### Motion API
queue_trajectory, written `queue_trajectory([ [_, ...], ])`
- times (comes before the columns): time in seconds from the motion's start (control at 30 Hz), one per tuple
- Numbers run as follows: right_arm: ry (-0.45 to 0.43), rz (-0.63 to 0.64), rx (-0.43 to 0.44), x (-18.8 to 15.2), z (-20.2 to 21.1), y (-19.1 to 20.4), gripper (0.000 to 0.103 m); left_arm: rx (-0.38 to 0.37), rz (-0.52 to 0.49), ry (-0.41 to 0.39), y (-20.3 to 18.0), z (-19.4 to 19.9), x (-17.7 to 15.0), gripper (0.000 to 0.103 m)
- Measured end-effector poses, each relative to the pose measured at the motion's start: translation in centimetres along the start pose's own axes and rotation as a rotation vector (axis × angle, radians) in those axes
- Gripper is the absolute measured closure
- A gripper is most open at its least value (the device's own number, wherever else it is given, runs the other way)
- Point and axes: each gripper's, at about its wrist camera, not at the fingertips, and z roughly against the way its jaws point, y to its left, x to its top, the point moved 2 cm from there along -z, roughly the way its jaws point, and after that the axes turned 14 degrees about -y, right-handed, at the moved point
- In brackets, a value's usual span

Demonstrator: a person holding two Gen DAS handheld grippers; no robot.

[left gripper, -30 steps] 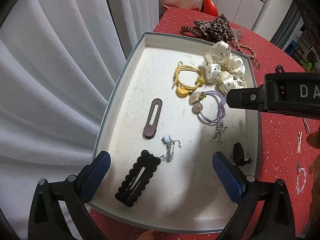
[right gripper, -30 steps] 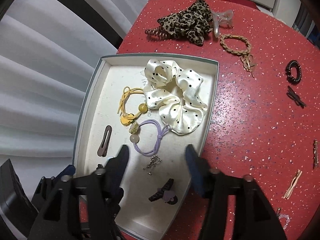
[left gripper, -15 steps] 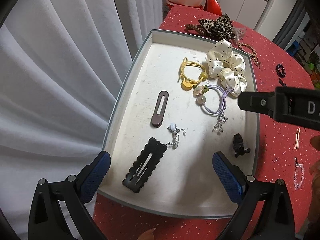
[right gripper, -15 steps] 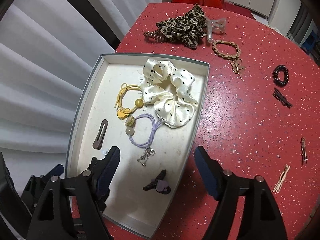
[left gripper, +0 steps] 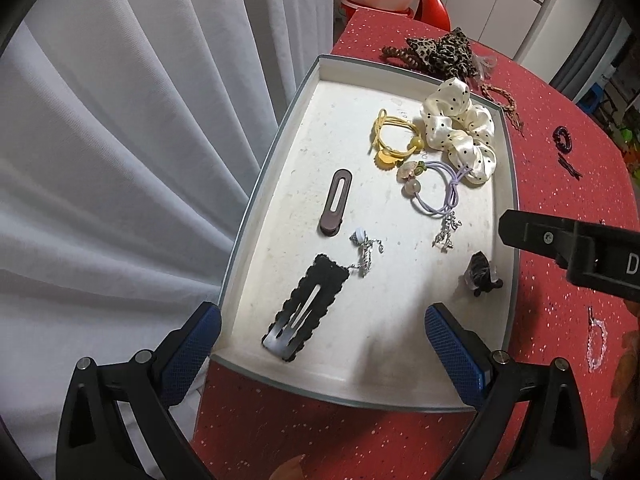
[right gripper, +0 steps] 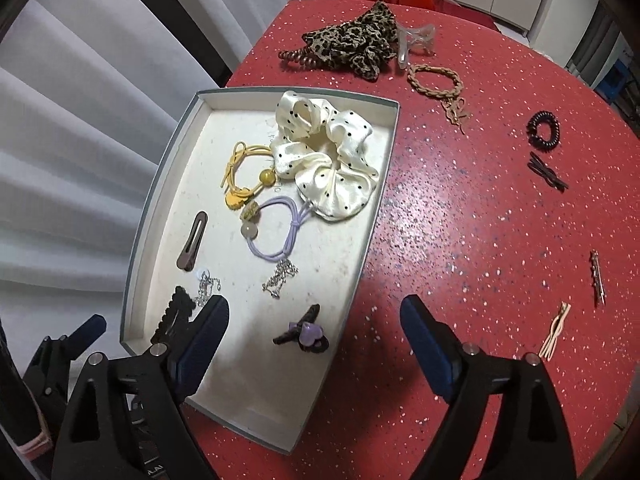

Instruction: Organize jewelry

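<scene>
Right wrist view: red speckled table [right gripper: 472,232] under grey tray [right gripper: 376,216]; white curtain [right gripper: 68,152] left of tray; left gripper [left gripper: 320,352] and right gripper [right gripper: 314,340], jaws apart, empty.

Table [right gripper: 480,240]: red with pale speckles. Tray [right gripper: 168,184]: white inside, grey rim. Scrunchie [right gripper: 328,160]: cream satin, black dots. Second scrunchie [right gripper: 352,40]: leopard print. Hair ties: one yellow [right gripper: 244,176], one lilac [right gripper: 276,236]. Long clip [left gripper: 335,208]: brown. Scalloped clip [left gripper: 306,306]: black. Small claw clip [right gripper: 302,330]: black with purple heart. Finger pads [right gripper: 204,344]: blue. Curtain [left gripper: 120,140]: white.
</scene>
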Motion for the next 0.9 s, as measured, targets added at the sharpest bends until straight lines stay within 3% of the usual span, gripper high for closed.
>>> queue_trajectory([
  [0.03, -0.001, -0.006, 0.001, 0.0, 0.0, -0.1, 0.012, 0.007, -0.001, -0.002, 0.2, 0.2, -0.1, 0.001],
  [0.1, -0.012, -0.014, 0.003, -0.2, 0.3, -0.1, 0.0, 0.016, -0.005, -0.002, 0.4, 0.4, -0.1, 0.001],
  [0.57, 0.027, -0.011, -0.022, -1.2, 1.6, 0.0, 0.0, 0.036, -0.016, 0.005, 1.0, 1.7, -0.7, 0.001],
  [0.9, 0.023, 0.001, -0.034, -1.5, 2.5, 0.5, 0.0, 0.0, 0.012, 0.016, 1.4, 2.8, -0.7, 0.001],
])
